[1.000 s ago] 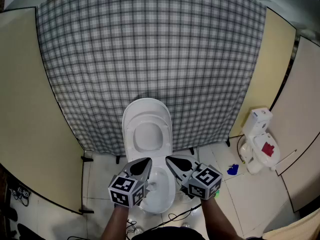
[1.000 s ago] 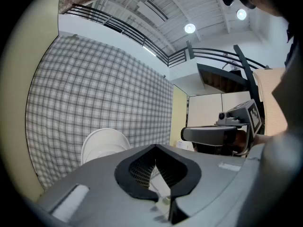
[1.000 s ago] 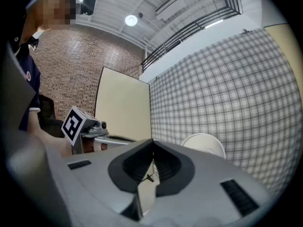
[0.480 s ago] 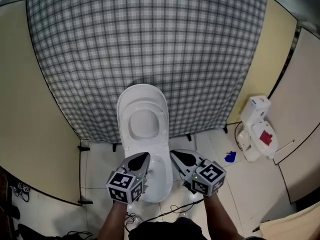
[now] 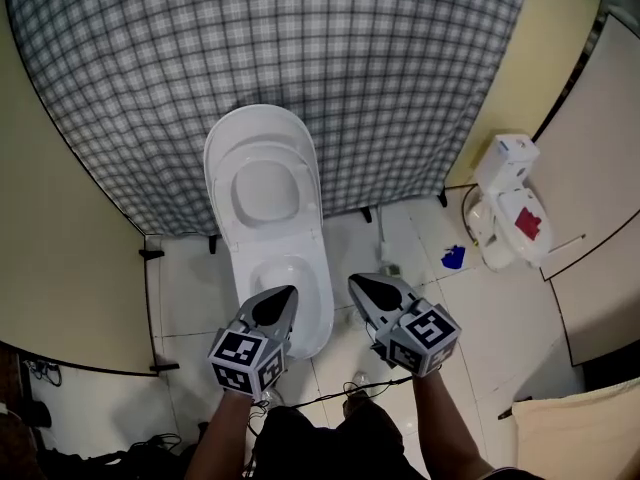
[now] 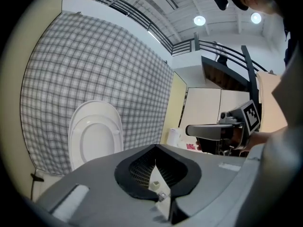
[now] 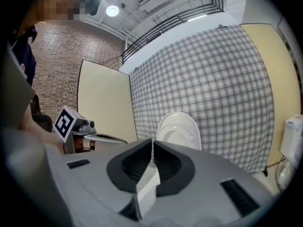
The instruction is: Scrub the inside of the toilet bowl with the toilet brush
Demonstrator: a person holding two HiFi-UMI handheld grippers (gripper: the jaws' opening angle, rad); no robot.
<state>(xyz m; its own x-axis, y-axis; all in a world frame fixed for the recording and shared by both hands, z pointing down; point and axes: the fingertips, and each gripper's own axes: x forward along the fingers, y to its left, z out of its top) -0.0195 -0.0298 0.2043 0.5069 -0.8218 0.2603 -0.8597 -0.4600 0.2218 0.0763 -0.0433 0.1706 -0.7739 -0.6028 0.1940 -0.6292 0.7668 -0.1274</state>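
— State of the tools?

— My left gripper is closed and empty. My right gripper has just been easing its jaws apart, yet shows hardly a slit, with nothing between them. Both hang at the front of the toilet bowl, whose lid is raised.

— And the brush?

— Not in hand. A slim upright rod just right of the bowl may be it; I cannot confirm.

— Hazards?

— Jaws this narrow would likely knock the handle over instead of gripping it.
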